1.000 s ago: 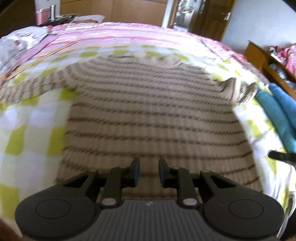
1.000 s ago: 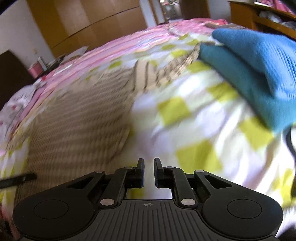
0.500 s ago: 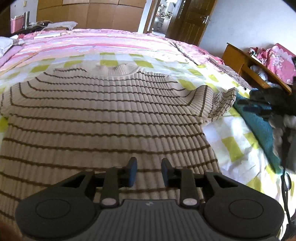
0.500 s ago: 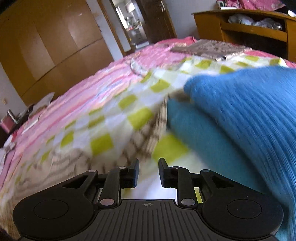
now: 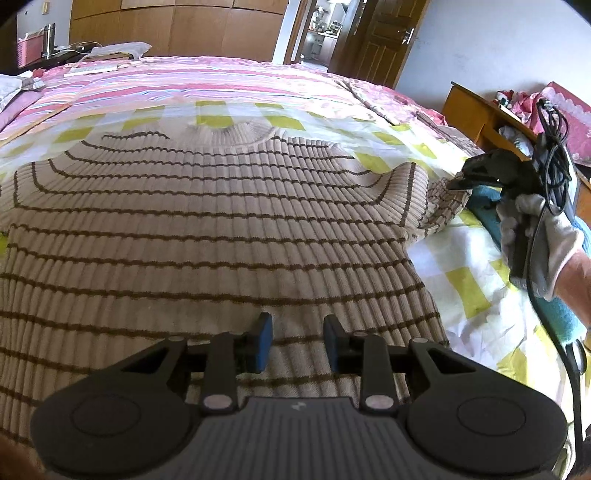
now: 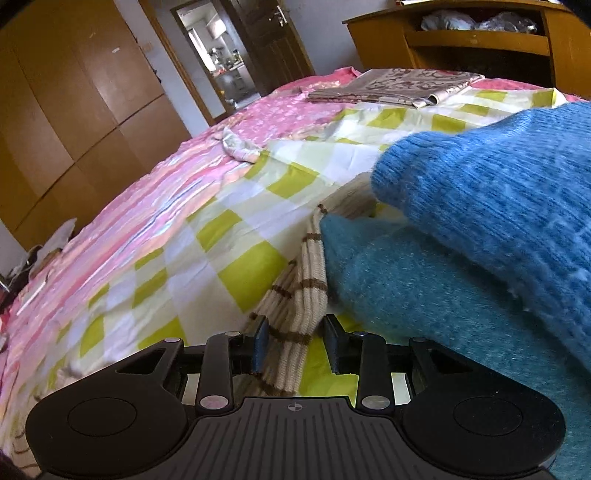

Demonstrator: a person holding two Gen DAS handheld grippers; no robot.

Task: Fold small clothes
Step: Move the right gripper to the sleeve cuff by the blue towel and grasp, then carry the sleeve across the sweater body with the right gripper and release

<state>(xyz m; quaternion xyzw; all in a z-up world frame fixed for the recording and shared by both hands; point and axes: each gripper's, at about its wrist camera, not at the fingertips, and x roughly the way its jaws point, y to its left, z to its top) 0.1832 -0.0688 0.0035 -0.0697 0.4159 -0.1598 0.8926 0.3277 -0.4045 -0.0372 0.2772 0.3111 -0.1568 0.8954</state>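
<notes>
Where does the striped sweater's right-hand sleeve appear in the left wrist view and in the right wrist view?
Left wrist: the sleeve lies right of centre, running from the sweater body toward the right gripper.
Right wrist: the sleeve is at bottom centre, between the open fingers, its far end under the blue knitwear.
Shared landmark: the open doorway.

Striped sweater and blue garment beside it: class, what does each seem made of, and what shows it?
Striped sweater: ribbed knit, probably wool or acrylic; raised vertical ribs, matte beige with brown stripes.
Blue garment: fuzzy knit, possibly mohair-like or brushed acrylic; soft, hairy surface. Fibre cannot be confirmed.
</notes>
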